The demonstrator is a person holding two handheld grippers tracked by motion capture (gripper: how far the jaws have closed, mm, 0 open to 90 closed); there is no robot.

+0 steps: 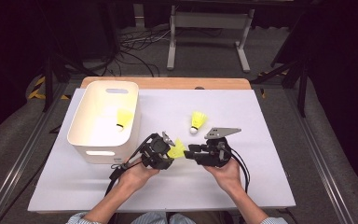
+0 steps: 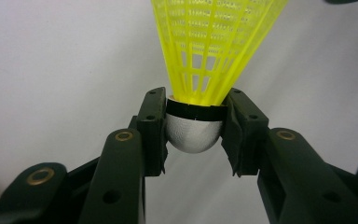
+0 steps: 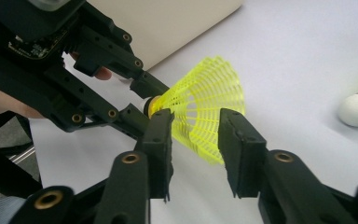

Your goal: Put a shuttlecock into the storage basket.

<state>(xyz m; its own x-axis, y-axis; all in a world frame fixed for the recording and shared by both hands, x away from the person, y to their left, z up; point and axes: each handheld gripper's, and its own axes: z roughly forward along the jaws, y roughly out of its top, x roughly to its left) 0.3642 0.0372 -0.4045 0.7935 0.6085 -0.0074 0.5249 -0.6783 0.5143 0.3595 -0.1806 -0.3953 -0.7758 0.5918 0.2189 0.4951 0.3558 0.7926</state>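
On the table [image 1: 270, 186], one shuttlecock [image 1: 123, 118] lies in the bin [image 1: 89, 148]; another shuttlecock [image 1: 197, 122] lies right of it.

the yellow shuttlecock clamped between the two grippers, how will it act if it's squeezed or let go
The shuttlecock probably weighs very little: its skirt is thin open mesh. That mesh would likely flex if the right gripper, whose jaws stand apart around it, squeezed. The rounded white cap, pinched by the left gripper, looks smooth, so it might slip, and once dropped it would likely roll in an arc.
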